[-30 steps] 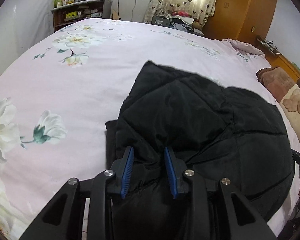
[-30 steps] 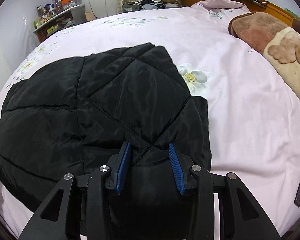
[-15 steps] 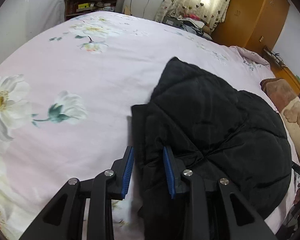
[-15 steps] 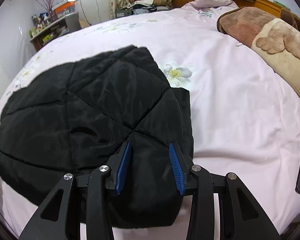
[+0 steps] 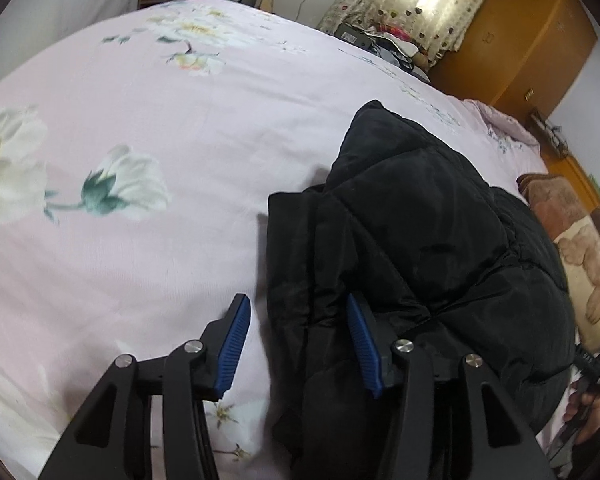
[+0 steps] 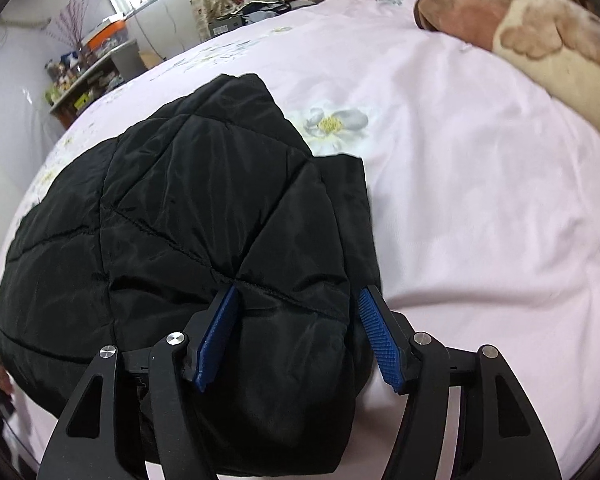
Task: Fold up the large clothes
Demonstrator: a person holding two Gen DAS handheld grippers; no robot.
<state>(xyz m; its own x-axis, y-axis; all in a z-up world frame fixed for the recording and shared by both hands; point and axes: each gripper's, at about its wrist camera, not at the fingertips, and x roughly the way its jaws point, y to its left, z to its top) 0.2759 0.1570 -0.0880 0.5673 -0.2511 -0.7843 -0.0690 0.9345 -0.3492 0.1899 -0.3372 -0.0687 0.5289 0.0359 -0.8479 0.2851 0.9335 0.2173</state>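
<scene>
bed: pink floral cover, carried everything.
jacket: black quilted, folded bundle, lay flat on bed near the close edge; long axis ran side to side between the two grippers.
left gripper: at jacket's left end; fingers opening, letting go; edge sat between them, left pad clear.
right gripper: at right end, corner between fingers; opening, fabric released.
nearer hand: neither, one per end.

Black claws, ribbed blue pads, silver screws
</scene>
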